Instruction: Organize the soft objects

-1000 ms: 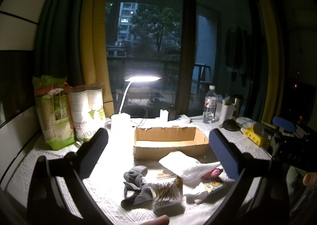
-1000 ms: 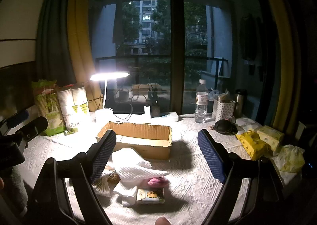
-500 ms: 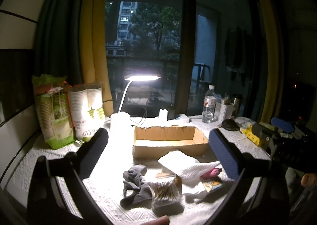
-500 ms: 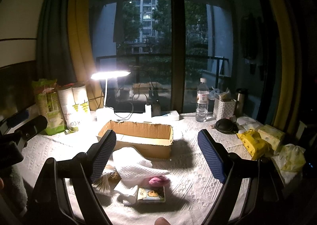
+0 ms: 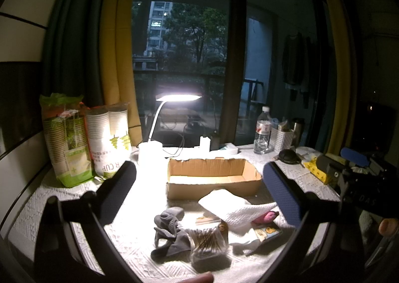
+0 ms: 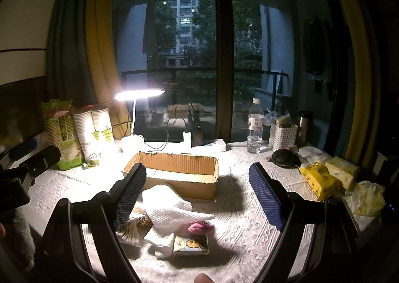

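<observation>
I hold both claws apart and empty above the tabletop's near edge: left claw, right claw. The white towel lies just before the cardboard box, the grey sock beside it, touching what may be cotton swabs.

Open table lies right of my pile; the cardboard box blocks the far side, the desk lamp and paper cup sleeves crowd the left approach.
</observation>
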`<state>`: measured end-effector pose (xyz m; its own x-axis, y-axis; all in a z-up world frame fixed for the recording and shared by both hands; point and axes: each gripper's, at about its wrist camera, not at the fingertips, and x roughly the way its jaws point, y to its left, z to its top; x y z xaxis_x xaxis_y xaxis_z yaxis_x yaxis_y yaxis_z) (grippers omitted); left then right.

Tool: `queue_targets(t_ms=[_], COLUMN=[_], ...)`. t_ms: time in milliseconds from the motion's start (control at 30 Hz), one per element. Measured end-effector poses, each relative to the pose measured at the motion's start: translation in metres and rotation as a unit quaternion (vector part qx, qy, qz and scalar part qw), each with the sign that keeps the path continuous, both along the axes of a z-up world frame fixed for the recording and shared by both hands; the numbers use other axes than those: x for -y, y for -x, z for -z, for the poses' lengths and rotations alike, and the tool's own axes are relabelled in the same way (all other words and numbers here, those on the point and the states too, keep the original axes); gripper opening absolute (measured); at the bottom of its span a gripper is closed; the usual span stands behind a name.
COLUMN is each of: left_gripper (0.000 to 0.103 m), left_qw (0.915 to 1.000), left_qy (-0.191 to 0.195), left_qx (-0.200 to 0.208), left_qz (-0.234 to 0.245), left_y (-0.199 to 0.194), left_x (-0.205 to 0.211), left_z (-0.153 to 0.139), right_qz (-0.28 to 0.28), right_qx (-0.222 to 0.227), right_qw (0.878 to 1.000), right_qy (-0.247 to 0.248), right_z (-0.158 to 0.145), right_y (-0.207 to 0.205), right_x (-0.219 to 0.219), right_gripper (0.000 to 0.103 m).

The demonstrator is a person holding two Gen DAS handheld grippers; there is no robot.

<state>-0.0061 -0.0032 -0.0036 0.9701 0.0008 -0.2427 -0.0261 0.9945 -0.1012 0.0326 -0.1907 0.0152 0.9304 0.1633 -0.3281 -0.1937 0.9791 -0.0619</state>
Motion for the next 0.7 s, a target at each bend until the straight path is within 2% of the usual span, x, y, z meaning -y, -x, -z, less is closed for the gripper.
queue_targets(t_ms=[700], left_gripper=[0.102], left_qw=[1.0], left_qy=[0.0], left_qx=[-0.002], left_qz=[0.002], left_y=[0.0012], left_x=[0.0039], left_z=[-0.0034], right_qz=[-0.001], right_qx=[-0.002], right_qw=[1.0], right_qy=[-0.002], right_z=[0.0057], right_y=[-0.0019], right_x=[-0.0031], right_gripper=[0.087])
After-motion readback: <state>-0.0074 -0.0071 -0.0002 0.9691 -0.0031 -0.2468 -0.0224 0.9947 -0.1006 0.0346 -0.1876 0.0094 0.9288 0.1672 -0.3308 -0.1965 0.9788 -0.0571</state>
